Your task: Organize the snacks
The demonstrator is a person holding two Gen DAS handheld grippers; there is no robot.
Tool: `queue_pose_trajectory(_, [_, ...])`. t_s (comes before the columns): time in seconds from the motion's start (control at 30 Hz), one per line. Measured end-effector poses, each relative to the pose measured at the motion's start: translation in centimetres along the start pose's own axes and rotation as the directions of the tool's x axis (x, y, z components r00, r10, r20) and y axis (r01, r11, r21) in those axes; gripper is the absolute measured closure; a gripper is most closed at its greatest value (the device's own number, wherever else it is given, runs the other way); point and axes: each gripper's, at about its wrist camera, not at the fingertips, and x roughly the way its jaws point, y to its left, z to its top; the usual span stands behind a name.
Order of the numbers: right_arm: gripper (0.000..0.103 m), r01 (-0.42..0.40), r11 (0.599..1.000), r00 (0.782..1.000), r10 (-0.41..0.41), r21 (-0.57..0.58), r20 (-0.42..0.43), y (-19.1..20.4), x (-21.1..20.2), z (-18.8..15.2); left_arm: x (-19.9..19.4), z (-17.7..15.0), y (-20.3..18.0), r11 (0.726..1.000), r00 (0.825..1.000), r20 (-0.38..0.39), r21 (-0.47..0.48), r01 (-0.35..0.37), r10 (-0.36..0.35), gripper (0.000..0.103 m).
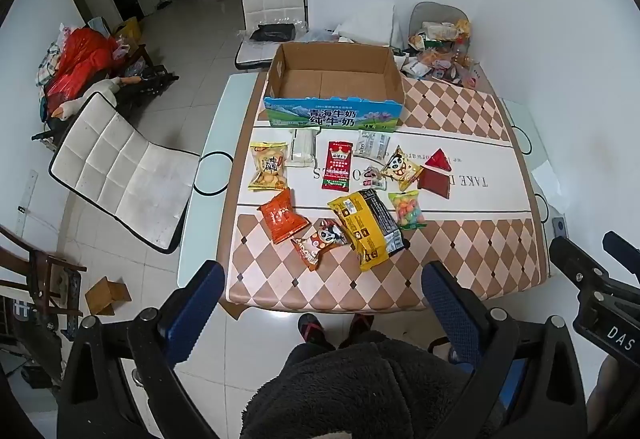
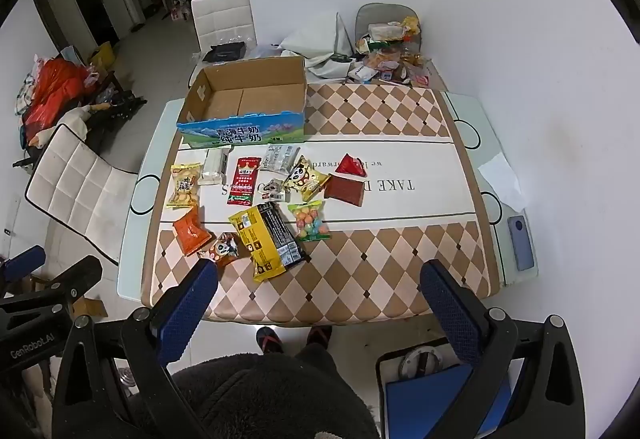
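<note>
Several snack packets lie spread on the table's middle: a yellow-and-black bag (image 1: 365,230) (image 2: 269,237), an orange bag (image 1: 282,215) (image 2: 191,231), a long red packet (image 1: 338,165) (image 2: 244,181), a yellow biscuit bag (image 1: 268,165) (image 2: 183,185) and a bag of coloured candies (image 1: 406,209) (image 2: 309,220). Behind them stands an empty cardboard box (image 1: 335,87) (image 2: 248,99) with a blue printed front. My left gripper (image 1: 320,279) and right gripper (image 2: 320,279) hang high over the table's near edge, both open and holding nothing.
The table (image 1: 460,267) (image 2: 380,279) has a checked cover. A pile of other packets (image 1: 440,51) (image 2: 390,51) sits at its far right corner, a phone (image 2: 521,242) at its right edge. White chairs (image 1: 120,167) (image 2: 76,179) stand to the left. The person's legs and shoes (image 1: 316,327) are below.
</note>
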Motion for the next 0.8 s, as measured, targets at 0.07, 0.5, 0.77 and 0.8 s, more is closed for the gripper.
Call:
queue_pose_trajectory(0.07, [0.000,-0.001,1.000,1.000,0.001,0.001,0.002,0.0,-0.1,0.0,0.1,0.0,0.0,1.000,1.000,0.001,0.003,0.000,0.000,0.002])
queue_pose_trajectory(0.5, [0.000,-0.003,1.000,1.000,0.003,0.004,0.005,-0.1,-0.1,0.3,-0.9,0.9,-1.0,1.000,1.000,0.009,0.020,0.005,-0.005,0.002])
queue_pose_trajectory(0.77, [0.000,-0.006,1.000,1.000,0.006,0.005,0.012,-0.4,-0.3,-0.1,-0.8,0.7,-0.9,1.000,1.000,0.013,0.017,0.005,-0.006,0.002])
queue_pose_trajectory(0.8, [0.000,-0.007,1.000,1.000,0.007,0.005,0.011,-0.4,-0.3,0.0,-0.8,0.8,-0.9,1.000,1.000,0.012,0.016,0.005,-0.005,0.002])
